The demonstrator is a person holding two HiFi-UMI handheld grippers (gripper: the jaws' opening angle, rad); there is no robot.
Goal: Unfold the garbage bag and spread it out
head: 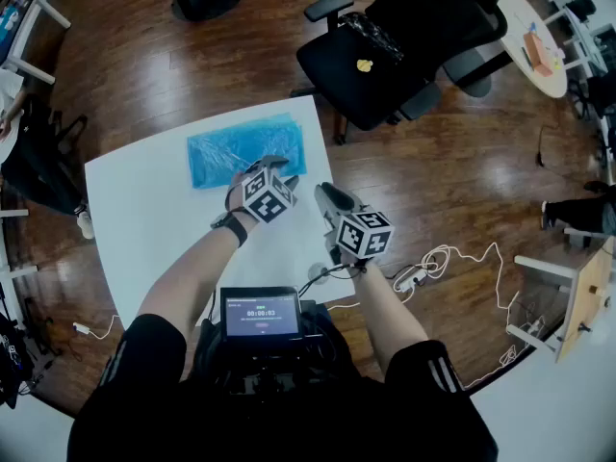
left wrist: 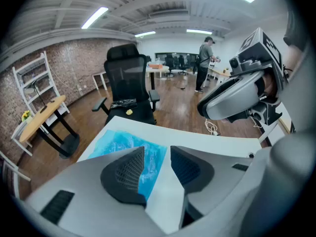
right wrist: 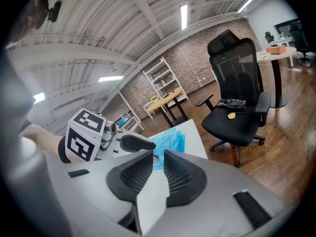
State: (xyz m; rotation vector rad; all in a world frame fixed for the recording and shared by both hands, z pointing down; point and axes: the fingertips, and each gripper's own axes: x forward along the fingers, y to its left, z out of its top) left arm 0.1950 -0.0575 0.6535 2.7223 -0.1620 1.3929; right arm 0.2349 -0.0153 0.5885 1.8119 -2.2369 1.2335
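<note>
The crinkled blue plastic garbage bag (head: 245,149) lies folded flat on the far part of the white square table (head: 144,219), unfolding apparently not begun: the left gripper (left wrist: 157,164), jaws wide apart and empty, hangs over its near edge, while the right gripper (right wrist: 157,174), jaws nearly together, holds nothing

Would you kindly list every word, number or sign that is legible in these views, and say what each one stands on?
Small dark screen at the person's chest: a row of white digits like a timer, too blurred to read.
Black-and-white marker cubes: square patterns only, no letters or numbers.
Orange box at the head view's upper right: too small to show any print.
No other text can be read.
</note>
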